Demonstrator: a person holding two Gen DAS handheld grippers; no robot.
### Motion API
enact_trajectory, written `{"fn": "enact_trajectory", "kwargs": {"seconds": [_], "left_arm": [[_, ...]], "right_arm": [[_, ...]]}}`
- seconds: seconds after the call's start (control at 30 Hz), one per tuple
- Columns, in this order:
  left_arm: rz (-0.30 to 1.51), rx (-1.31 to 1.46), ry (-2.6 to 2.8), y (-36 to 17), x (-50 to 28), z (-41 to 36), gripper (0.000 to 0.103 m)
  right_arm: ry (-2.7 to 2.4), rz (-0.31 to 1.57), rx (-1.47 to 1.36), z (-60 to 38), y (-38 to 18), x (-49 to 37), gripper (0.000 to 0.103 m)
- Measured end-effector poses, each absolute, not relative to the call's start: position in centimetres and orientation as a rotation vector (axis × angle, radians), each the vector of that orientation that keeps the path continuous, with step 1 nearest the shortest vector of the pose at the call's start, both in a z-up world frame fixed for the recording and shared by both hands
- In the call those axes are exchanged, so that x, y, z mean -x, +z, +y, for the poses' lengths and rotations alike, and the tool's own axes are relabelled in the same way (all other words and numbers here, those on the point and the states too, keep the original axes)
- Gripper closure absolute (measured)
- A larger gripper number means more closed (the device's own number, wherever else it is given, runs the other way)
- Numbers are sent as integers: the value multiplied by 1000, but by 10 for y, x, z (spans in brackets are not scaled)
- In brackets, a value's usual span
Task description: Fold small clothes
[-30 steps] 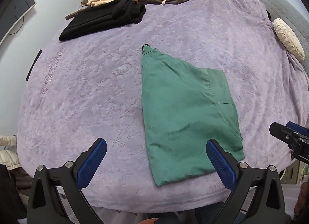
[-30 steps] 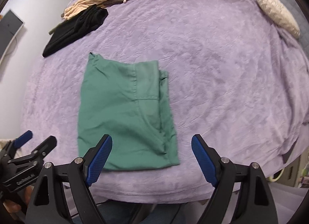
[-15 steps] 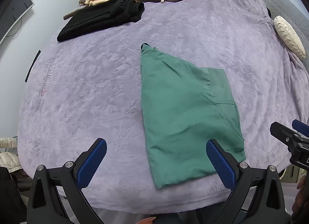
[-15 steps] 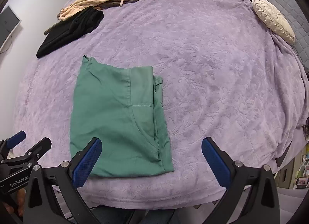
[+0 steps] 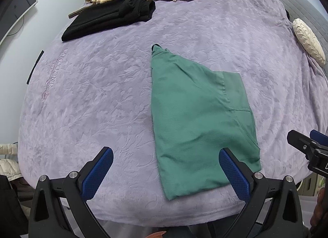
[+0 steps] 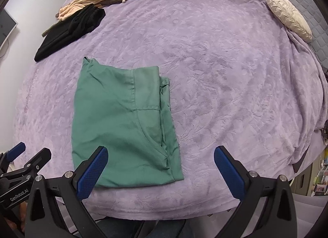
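L wrist view: my left gripper (image 5: 166,171) hangs over the bed's (image 5: 92,102) near edge, jaws wide apart, nothing in them. Green shorts (image 5: 196,119) lie folded flat on the bed, just ahead.

R wrist view: my right gripper (image 6: 161,169) also has jaws apart, empty; shorts (image 6: 123,123) lie ahead-left. Black garment (image 6: 69,31) far back.

Both wrist views look down from the bed's (image 5: 102,94) near edge; left and right share the green garment (image 6: 123,119)
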State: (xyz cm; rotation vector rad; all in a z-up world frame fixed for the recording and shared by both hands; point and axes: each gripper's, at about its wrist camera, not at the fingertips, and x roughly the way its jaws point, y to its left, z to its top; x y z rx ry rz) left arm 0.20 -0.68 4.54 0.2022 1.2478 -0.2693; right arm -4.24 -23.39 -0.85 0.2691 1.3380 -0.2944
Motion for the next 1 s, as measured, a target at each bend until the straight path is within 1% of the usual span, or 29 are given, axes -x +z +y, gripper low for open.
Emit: {"fn": "enact_trajectory", "kwargs": {"seconds": [1.0], "left_arm": [[1258, -224, -279, 43, 2, -16, 0]], "right_arm": [[-293, 1351, -244, -239, -11, 39, 0]]}}
